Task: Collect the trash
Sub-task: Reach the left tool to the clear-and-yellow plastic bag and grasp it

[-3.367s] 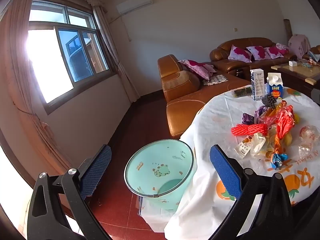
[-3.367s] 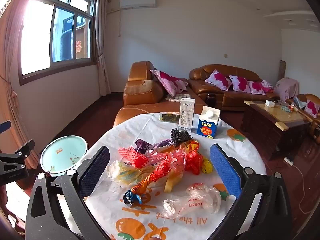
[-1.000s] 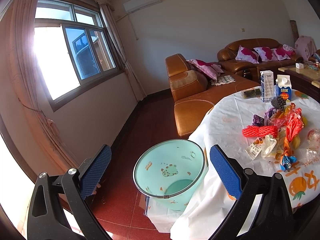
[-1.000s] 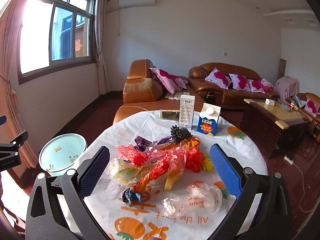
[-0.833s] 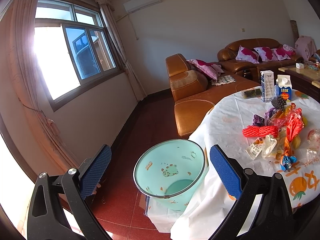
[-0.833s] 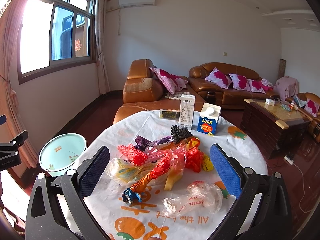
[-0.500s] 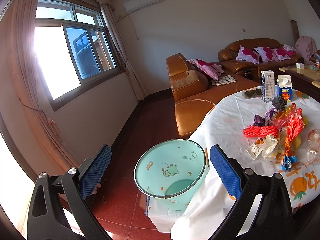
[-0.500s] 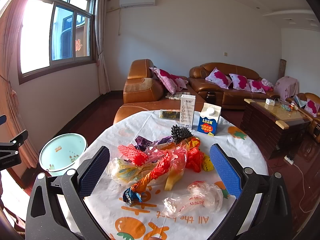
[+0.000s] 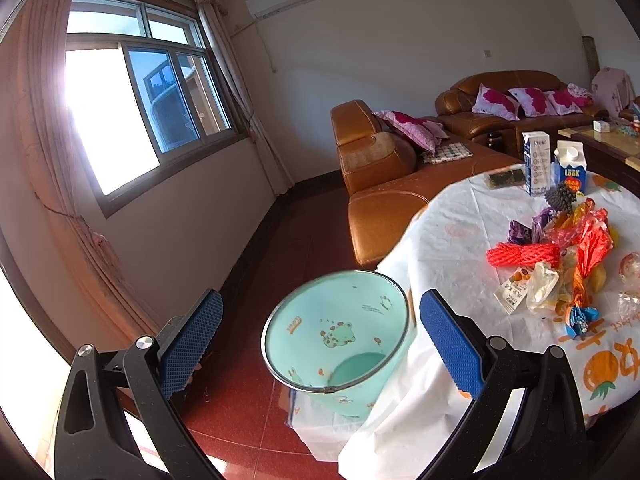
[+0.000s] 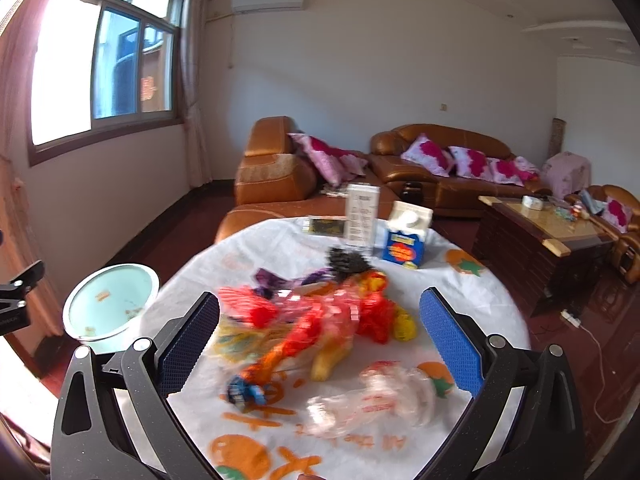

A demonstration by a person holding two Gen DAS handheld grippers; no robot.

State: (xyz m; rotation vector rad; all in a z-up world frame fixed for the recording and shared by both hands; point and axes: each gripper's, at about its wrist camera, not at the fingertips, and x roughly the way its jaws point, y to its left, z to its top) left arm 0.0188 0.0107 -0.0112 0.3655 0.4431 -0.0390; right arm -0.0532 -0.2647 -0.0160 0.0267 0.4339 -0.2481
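The left gripper hangs above the red floor, jaws spread wide with nothing between them. Framed between its blue pads stands the mint bin, upright against the draped edge of the round table. On the white cloth to the right lies the trash: a red net, a white wrapper, and a tangle of orange and red bags. Behind them stand two cartons.

The right gripper is held over the table, jaws also wide apart and empty. Its view is blurred. The coloured pile lies between its fingers, and a clear bag lies nearer the camera.
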